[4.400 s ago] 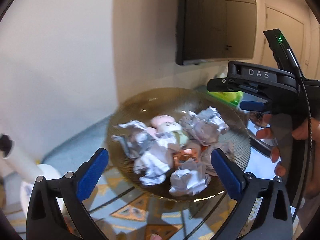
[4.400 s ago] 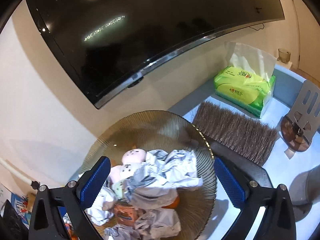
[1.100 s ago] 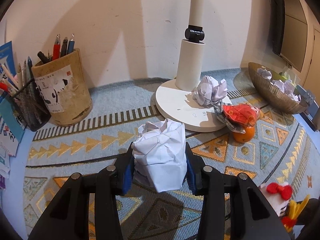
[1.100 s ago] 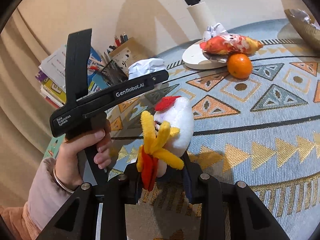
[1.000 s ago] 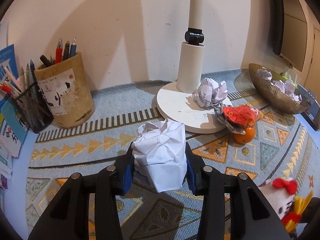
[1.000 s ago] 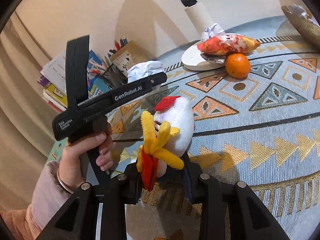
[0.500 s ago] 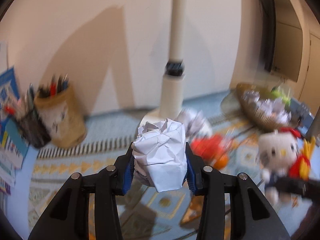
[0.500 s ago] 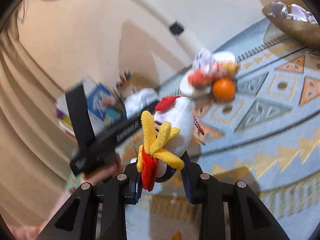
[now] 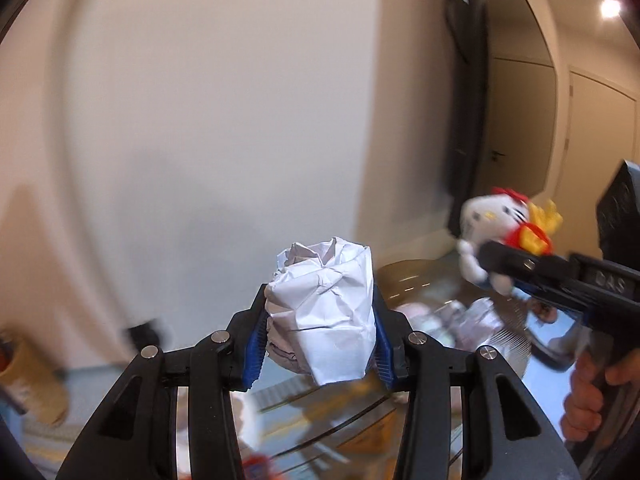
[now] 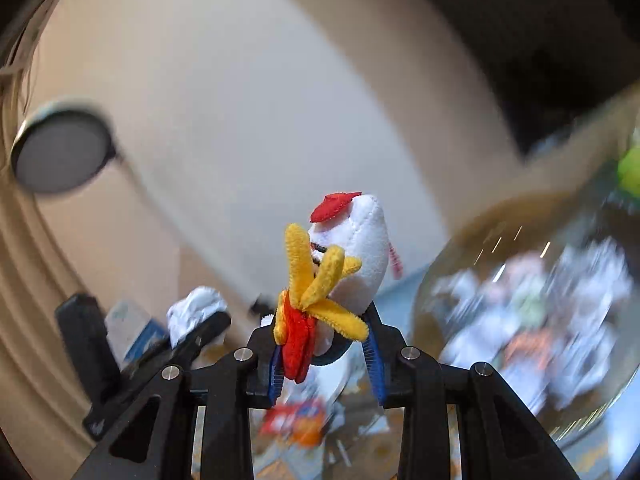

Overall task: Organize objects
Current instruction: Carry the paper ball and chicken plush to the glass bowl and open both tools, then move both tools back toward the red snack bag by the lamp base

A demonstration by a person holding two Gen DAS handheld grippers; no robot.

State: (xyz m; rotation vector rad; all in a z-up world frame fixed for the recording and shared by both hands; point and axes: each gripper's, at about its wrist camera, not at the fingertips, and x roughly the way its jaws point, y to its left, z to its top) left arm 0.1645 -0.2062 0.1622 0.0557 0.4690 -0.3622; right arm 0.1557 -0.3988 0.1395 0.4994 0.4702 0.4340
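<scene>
My left gripper (image 9: 320, 344) is shut on a crumpled white paper ball (image 9: 322, 308) and holds it in the air. My right gripper (image 10: 326, 354) is shut on a white plush toy (image 10: 348, 268) with a red bow and yellow and red fries. The toy (image 9: 490, 232) and the right gripper also show at the right of the left wrist view. The brown ribbed bowl (image 10: 452, 240) with crumpled paper (image 10: 580, 312) lies blurred below and right of the toy. In the left wrist view the bowl (image 9: 404, 276) sits just behind the paper ball. The left gripper's paper ball (image 10: 196, 308) shows left of the toy.
A dark TV screen (image 10: 540, 32) hangs on the beige wall above the bowl. A pen holder (image 9: 28, 380) is blurred at the far left. A green wipes pack (image 10: 630, 168) is at the right edge. The patterned mat (image 9: 312, 436) lies below.
Both grippers have lifted and swung right from the mat, carrying the paper ball and the plush toy toward the bowl. The lamp, orange and pen holder have slid out of view.
</scene>
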